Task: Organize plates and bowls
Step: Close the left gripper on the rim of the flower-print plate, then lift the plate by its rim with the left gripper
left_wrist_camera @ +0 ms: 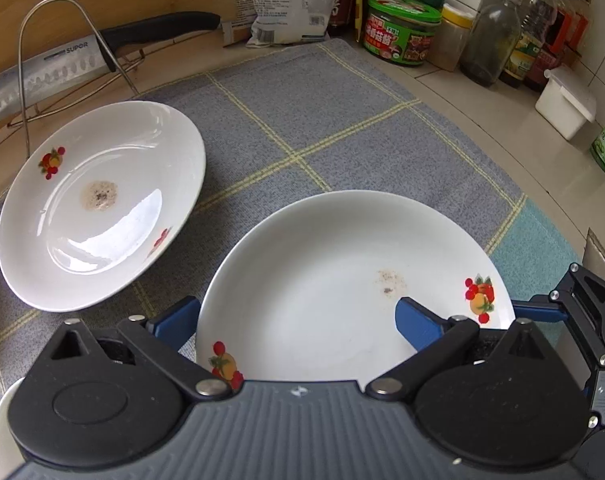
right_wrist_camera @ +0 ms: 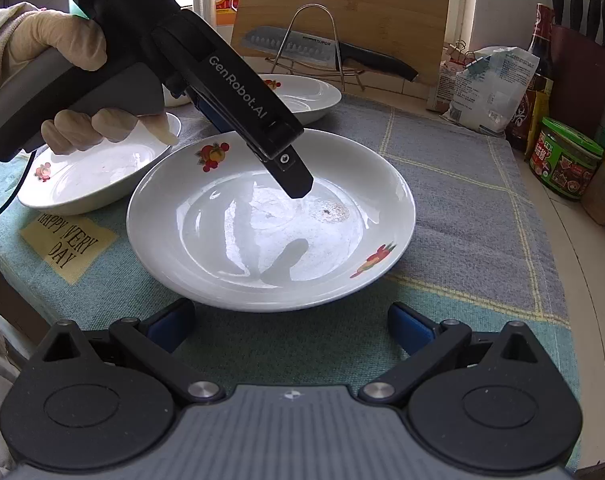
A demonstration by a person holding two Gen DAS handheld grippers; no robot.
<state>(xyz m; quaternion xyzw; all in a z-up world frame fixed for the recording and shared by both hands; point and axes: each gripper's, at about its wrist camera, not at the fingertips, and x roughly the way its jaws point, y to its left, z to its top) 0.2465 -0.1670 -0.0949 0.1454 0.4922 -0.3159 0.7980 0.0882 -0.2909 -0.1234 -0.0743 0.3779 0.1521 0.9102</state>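
Three white fruit-printed plates out on the blue-grey checked cloth (right_wrist_camera: 454,184) covering the worktop (left_wrist_camera: 514,128). Nearest plate (right_wrist_camera: 270,236) sitting flat mid-cloth, a small brownish speck patch inside. Left hand-held gripper (left_wrist_camera: 298,320), held in a gloved hand (right_wrist_camera: 74,64), spread wide over that plate's rim, one blue finger (left_wrist_camera: 418,326) above the plate's inside, the other outside the rim, nothing pinched. Right hand-held gripper (right_wrist_camera: 290,326) also spread, empty, low over the cloth just short of the same plate. Second plate (left_wrist_camera: 102,204) farther back near a wire rack (left_wrist_camera: 58,64) holding a knife (left_wrist_camera: 42,76). Third plate (right_wrist_camera: 90,172) off to the left side, beneath the gloved hand.
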